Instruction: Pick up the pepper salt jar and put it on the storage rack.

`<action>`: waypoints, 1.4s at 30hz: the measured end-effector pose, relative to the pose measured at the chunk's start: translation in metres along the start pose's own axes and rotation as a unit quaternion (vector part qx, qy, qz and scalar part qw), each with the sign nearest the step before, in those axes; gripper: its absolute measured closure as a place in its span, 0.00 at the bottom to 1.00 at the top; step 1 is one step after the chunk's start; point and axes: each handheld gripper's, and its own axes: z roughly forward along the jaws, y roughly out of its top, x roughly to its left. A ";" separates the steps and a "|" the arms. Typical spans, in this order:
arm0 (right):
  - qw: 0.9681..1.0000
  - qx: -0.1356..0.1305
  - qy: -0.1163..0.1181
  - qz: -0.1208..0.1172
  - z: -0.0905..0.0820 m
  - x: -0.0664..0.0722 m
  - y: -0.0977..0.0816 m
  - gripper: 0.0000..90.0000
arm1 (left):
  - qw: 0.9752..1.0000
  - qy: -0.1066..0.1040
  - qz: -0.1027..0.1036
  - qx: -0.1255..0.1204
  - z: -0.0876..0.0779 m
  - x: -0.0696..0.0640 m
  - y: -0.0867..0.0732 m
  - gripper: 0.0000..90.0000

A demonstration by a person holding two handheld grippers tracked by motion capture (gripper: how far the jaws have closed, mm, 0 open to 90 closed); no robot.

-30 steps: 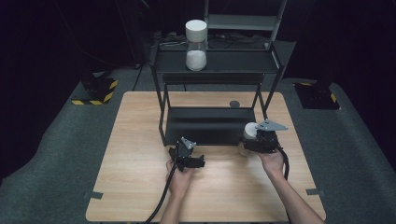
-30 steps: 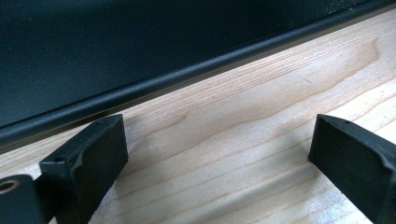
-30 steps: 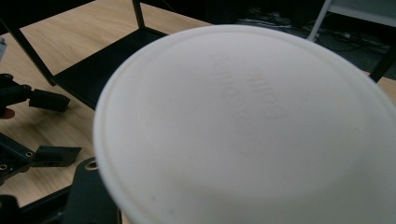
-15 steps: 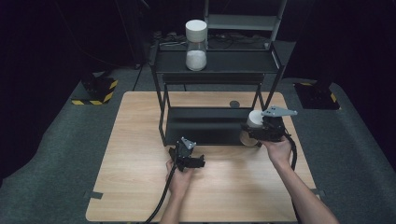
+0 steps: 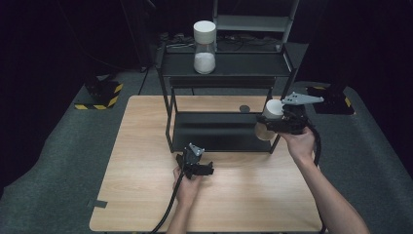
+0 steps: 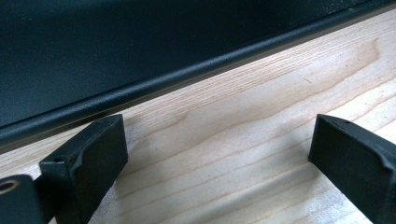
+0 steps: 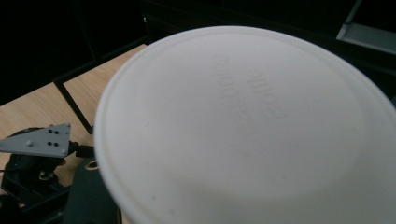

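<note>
Light falls from above onto the pale wooden surface (image 5: 146, 146), which is evenly bright in the high view, while the floor and background sink into near black. In the left gripper view the grain is sharp and the black fingers (image 6: 88, 158) cast soft shadows. In the right gripper view the white lid (image 7: 247, 130) is blurred, too close to focus.

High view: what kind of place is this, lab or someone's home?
Most likely a recording studio or lab, not a home: black surroundings, a lone wooden table on grey carpet, yellow-and-black hazard-striped bases on the floor, and a bare black metal shelf rack as a staged prop.
</note>
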 end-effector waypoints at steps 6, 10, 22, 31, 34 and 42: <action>1.000 -0.001 0.014 -0.003 -0.011 -0.007 0.027 0.40 | 1.000 0.000 0.000 0.000 0.000 0.000 0.000 0.05; 1.000 -0.005 0.023 -0.009 -0.019 -0.009 0.044 0.40 | 1.000 0.000 0.000 0.000 0.000 0.000 0.000 0.05; 0.999 -0.012 0.037 -0.020 -0.032 -0.008 0.092 0.40 | 1.000 0.000 -0.002 -0.002 0.000 0.000 0.000 0.05; 1.000 -0.012 0.025 -0.013 -0.037 -0.008 0.137 0.40 | 1.000 -0.001 -0.001 0.001 0.000 0.000 0.000 0.05; 1.000 -0.013 0.017 -0.009 -0.037 -0.007 0.146 0.40 | 1.000 0.000 0.000 0.001 0.000 0.000 0.000 0.05; 0.999 0.002 -0.032 0.005 -0.023 0.007 0.185 0.40 | 1.000 -0.001 0.000 0.002 0.000 0.000 0.001 0.05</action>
